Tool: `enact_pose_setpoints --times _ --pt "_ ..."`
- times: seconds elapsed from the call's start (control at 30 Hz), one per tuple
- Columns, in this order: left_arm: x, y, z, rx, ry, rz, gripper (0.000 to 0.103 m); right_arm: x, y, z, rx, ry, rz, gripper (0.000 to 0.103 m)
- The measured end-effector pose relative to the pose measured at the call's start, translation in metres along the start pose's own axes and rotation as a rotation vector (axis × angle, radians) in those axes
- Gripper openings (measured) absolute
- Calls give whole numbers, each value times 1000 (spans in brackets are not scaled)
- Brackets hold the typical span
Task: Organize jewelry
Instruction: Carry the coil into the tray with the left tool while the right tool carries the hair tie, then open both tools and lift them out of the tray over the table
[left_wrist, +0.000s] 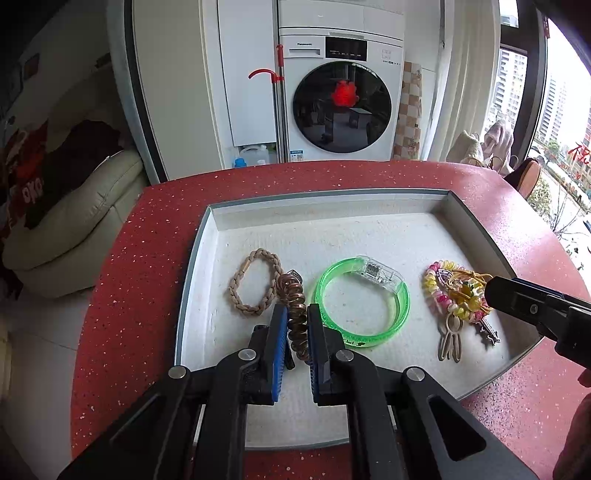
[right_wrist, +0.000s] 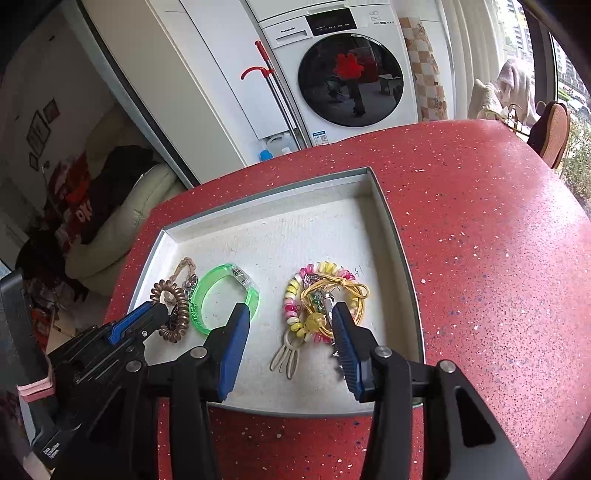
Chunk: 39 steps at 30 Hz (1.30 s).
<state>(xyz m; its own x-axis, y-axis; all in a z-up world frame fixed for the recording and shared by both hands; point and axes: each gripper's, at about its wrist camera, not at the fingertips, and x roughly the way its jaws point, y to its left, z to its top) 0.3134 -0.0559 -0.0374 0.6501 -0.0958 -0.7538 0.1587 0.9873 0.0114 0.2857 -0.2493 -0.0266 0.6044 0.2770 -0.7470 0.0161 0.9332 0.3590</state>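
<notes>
On a red speckled table (right_wrist: 480, 240), a shallow white tray (left_wrist: 332, 206) holds the jewelry. The left gripper (left_wrist: 297, 317) pinches a brown coil hair tie (left_wrist: 295, 314) beside a green bangle (left_wrist: 364, 302). The right gripper (right_wrist: 290, 314), jaws apart, straddles a pile of bright bands (right_wrist: 321, 295), seemingly not touching.

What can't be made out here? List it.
Left wrist view: the left tongs hide the lower end of the brown spiral tie.
Right wrist view: the right tongs cover the lower end of a metal clip.
Both views: lettering on the green bangle is too small to read.
</notes>
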Motion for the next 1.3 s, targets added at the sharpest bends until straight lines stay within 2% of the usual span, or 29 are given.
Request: enact_pose_setpoints --times 0.37,0.4,0.43,0.47,0.5,0.67,0.73,0.8,0.87,0.97,1.17,1.3 --pt "-14 2 -1 -7 -8 -13 29 -14 -4 -5 12 -5 -8 51" --pt "-15 3 -1 -8 -9 -14 39 -14 -5 -6 12 -2 -8 51" --pt "-17 4 -1 -10 -7 -12 92 -16 -4 -7 13 0 -9 51" --pt "-19 6 -2 -19 -9 2 103 -16 -4 -8 14 3 -10 51" --pt "-24 8 -3 -29 -43 15 103 -17 -3 -8 14 3 -8 51" --pt "-32 13 -10 -26 -63 18 103 -22 1 -14 1 9 -13 58" --pt "-38 17 -15 -35 -75 29 103 -28 7 -19 -22 -11 -27 66" --pt "-45 19 -22 -45 -81 35 103 -35 13 -25 -51 -45 -46 90" --pt "-54 22 -30 -49 -86 49 103 -43 19 -32 -81 -82 -55 90" --pt "-67 24 -43 -60 -96 66 103 -54 28 -44 -119 -148 -77 103" --pt "-92 23 -71 -72 -140 123 103 -72 38 -68 -162 -183 -123 103" --pt "-104 22 -87 -74 -140 133 103 -82 37 -82 -146 -191 -149 103"
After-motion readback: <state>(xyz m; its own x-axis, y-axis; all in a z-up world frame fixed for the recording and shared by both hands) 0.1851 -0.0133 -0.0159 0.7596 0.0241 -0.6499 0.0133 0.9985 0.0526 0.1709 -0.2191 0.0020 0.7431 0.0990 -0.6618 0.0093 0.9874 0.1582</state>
